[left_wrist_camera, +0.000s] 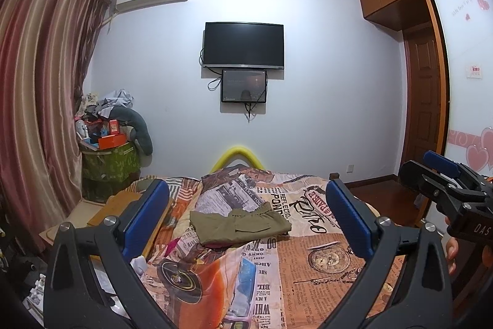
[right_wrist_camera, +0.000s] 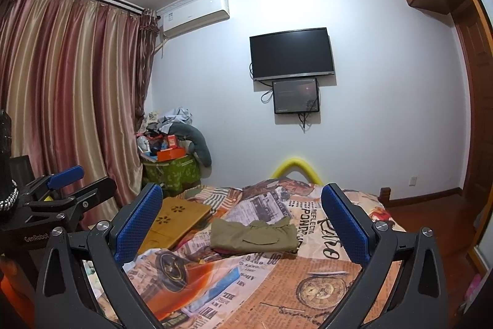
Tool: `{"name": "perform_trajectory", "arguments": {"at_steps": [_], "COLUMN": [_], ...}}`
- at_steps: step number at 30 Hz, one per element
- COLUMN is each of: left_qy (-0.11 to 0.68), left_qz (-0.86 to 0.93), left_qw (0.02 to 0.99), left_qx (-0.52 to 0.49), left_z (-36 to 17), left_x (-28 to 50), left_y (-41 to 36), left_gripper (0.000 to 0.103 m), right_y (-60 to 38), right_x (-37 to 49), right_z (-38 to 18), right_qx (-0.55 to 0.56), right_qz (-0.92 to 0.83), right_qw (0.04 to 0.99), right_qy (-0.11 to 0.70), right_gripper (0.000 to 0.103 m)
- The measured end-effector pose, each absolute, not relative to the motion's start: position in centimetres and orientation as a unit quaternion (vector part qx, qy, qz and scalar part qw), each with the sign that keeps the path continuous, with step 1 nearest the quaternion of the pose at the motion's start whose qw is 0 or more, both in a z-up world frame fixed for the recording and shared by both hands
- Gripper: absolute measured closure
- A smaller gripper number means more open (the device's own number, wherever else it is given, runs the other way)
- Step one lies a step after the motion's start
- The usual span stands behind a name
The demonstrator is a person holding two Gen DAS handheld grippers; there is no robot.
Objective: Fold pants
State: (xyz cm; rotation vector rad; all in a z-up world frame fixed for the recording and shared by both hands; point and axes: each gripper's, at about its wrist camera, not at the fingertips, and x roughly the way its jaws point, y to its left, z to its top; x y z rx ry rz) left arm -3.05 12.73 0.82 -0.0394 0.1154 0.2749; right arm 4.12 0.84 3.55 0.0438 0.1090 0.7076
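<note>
Olive-green pants (left_wrist_camera: pixel 240 223) lie folded into a compact rectangle on the newspaper-print bedspread (left_wrist_camera: pixel 308 267), mid-bed; they also show in the right wrist view (right_wrist_camera: pixel 254 236). My left gripper (left_wrist_camera: pixel 246 205) is open and empty, held above the near part of the bed, well short of the pants. My right gripper (right_wrist_camera: pixel 242 207) is open and empty too, at similar height. Each gripper shows at the edge of the other's view: the right one (left_wrist_camera: pixel 443 174) and the left one (right_wrist_camera: pixel 74 181).
A wooden lap tray (right_wrist_camera: pixel 175 221) lies on the bed's left side. A cluttered green bin (right_wrist_camera: pixel 171 168) stands by the curtain. A yellow padded footboard (left_wrist_camera: pixel 237 158) marks the bed's far end. A wardrobe and door are at right.
</note>
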Motion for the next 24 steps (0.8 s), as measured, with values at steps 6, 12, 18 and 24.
{"name": "perform_trajectory", "arguments": {"at_steps": [6,12,18,24], "left_qy": [0.056,0.059,0.064,0.063], "left_qz": [0.133,0.128,0.121,0.117], "left_qw": [0.989,0.990,0.990,0.991], "left_qx": [-0.017,-0.014,-0.013,-0.011], "left_z": [0.86,0.79,0.84,0.91], "left_x": [-3.19,-3.12,-2.92,-2.97], "left_y": [12.97,13.06,13.19,13.26], "left_gripper": [0.000,0.000,0.000,0.000], "right_y": [0.72,0.74,0.62,0.53], "right_x": [3.94,4.00,4.03,3.97], "right_z": [3.71,3.69,3.69,3.85], "right_qx": [0.021,0.022,0.022,0.022], "right_qz": [0.345,0.344,0.344,0.344], "right_qw": [0.937,0.937,0.937,0.937], "right_qy": [0.053,0.054,0.057,0.057], "right_gripper": [0.000,0.000,0.000,0.000]}}
